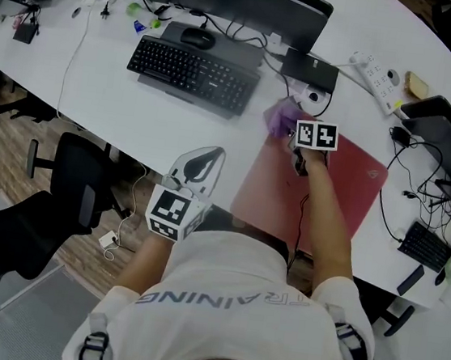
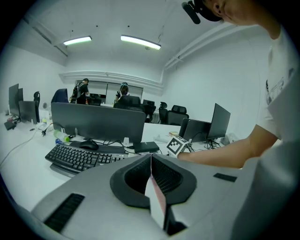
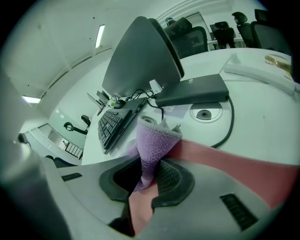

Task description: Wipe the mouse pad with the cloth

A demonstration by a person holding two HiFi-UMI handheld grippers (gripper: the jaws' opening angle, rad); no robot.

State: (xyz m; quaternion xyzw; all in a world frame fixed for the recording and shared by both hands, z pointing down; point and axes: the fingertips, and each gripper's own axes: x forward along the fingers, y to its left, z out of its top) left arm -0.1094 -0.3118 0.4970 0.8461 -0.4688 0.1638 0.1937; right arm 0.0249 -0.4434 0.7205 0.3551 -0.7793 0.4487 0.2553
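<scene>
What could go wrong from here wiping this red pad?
The left gripper is shut on nothing, away from the mouse pad, so the pad may slide under the strokes. The right gripper pinches only a narrow fold of the cloth, which might slip out. A black cable lies just past the pad's edge and could snag.
</scene>
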